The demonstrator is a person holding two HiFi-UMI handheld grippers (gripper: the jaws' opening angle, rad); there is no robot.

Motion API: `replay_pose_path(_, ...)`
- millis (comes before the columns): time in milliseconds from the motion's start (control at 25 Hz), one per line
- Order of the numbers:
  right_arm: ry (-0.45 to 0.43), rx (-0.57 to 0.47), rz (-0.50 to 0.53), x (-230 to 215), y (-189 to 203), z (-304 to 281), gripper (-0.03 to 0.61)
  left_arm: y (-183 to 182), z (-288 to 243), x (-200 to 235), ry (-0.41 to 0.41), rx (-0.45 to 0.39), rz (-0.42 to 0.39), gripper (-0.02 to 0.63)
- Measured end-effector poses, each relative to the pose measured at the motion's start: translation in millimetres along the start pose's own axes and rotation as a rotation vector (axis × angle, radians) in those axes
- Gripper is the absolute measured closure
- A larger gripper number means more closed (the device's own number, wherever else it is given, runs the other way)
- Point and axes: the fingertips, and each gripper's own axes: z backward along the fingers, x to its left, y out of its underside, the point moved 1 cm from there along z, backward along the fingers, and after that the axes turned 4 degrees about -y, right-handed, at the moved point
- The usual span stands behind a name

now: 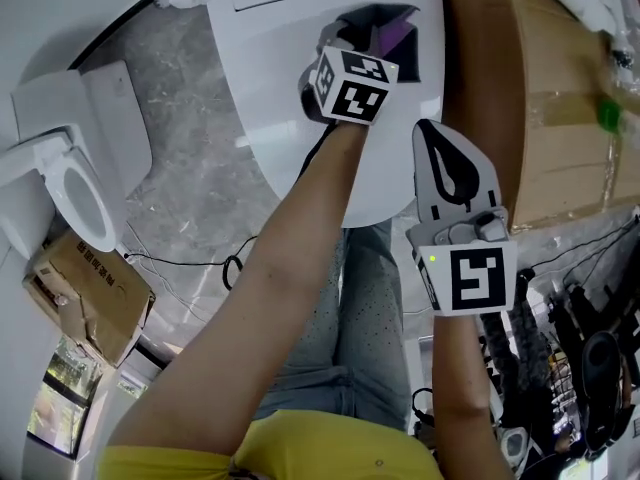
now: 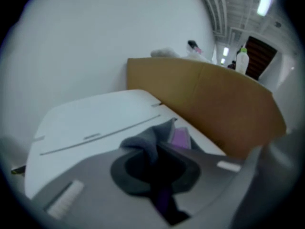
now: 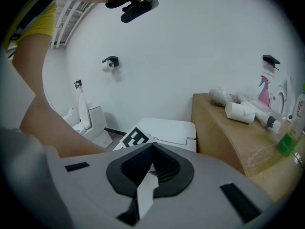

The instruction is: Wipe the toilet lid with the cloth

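The white toilet lid (image 1: 290,58) lies closed at the top of the head view. My left gripper (image 1: 378,30) reaches over its right part and is shut on a grey and purple cloth (image 1: 392,28). In the left gripper view the cloth (image 2: 145,142) bunches between the jaws just above the lid (image 2: 95,118); whether it touches the lid I cannot tell. My right gripper (image 1: 428,128) is shut with nothing in it and stands nearer me, by the lid's front right edge. The right gripper (image 3: 152,149) view shows the toilet (image 3: 167,130) beyond its closed jaws.
A brown cardboard counter (image 1: 530,118) runs along the toilet's right side, carrying a green bottle (image 1: 607,116), paper rolls (image 3: 240,112) and a pink spray bottle (image 3: 263,92). A second toilet (image 1: 75,183) with its seat open and a cardboard box (image 1: 85,293) stand at the left. Cables (image 1: 200,268) cross the floor.
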Motion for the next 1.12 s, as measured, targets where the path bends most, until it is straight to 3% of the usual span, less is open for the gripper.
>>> replay_pose_path(200, 0.003, 0.003, 0.020, 0, 2, 13, 0.563, -1, -5, -65, 0.198, 0.051, -0.052, 0.598)
replay_pose_path(320, -0.016, 0.006, 0.021, 9, 5, 14, 0.563, 19, 14, -64, 0.235, 0.054, -0.062, 0.597)
replay_pose_path(480, -0.061, 0.012, 0.035, 24, 12, 10, 0.563, 54, 53, -10, 0.150, 0.045, 0.038, 0.595)
replay_pose_path(600, -0.087, 0.012, 0.045, 33, 15, 10, 0.563, 93, 89, 49, 0.016, 0.073, 0.124, 0.592)
replay_pose_path(760, -0.094, 0.017, 0.049, 38, 20, 17, 0.563, 129, 127, 107, -0.141, 0.088, 0.175, 0.592)
replay_pose_path(960, -0.070, 0.026, 0.039, 29, 28, 31, 0.563, 126, 125, 99, -0.225, 0.122, 0.157, 0.604)
replay_pose_path(1120, -0.034, 0.027, 0.027, 19, 33, 41, 0.563, 94, 90, 37, -0.108, 0.087, 0.078, 0.604)
